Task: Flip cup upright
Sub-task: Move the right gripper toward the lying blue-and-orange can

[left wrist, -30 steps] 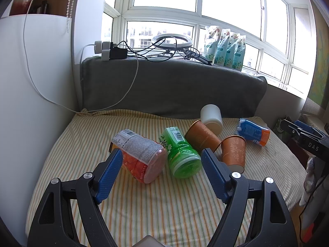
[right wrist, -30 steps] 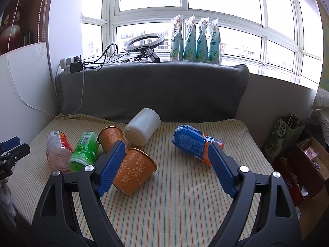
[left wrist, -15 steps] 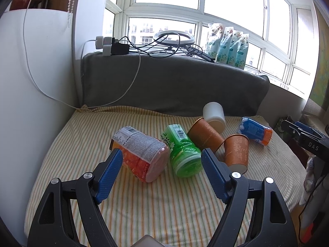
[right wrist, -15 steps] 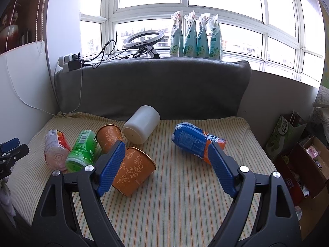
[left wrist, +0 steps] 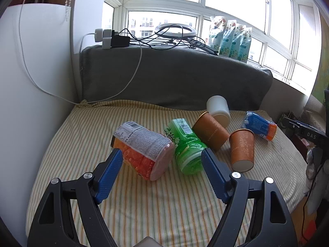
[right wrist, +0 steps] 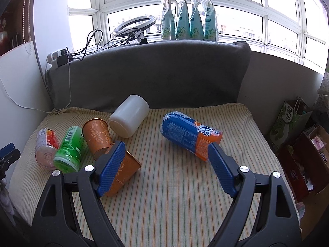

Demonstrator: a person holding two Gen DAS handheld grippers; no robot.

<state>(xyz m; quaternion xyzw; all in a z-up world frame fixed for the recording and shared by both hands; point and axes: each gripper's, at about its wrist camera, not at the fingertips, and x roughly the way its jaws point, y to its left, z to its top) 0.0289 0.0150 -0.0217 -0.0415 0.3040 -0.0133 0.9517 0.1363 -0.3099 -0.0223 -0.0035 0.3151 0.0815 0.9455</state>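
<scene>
Several cups lie on their sides on a striped cushion [left wrist: 164, 205]. From the left they are a red-and-clear cup [left wrist: 141, 150], a green cup [left wrist: 185, 146], two orange paper cups [left wrist: 209, 133] [left wrist: 242, 150], a white cup [left wrist: 219, 111] and a blue-orange cup [left wrist: 259, 125]. My left gripper [left wrist: 161, 162] is open, just short of the red-and-clear and green cups. My right gripper [right wrist: 164, 154] is open, its left finger in front of the nearer orange cup [right wrist: 125, 175]. The blue-orange cup [right wrist: 189, 135] lies ahead of its right finger. The white cup [right wrist: 129, 121] lies further back.
A grey backrest [right wrist: 148, 74] stands behind the cushion. A ring light [right wrist: 133, 26], cables and several pouches [right wrist: 189, 18] sit on the window sill. A white panel [left wrist: 30, 82] stands to the left. Bags and boxes [right wrist: 298, 140] stand on the floor to the right.
The left gripper has come forward and lower toward the red-and-clear and green cups. The right gripper has also moved forward and lower; the orange cup now sits behind its left finger. Both stay open.
</scene>
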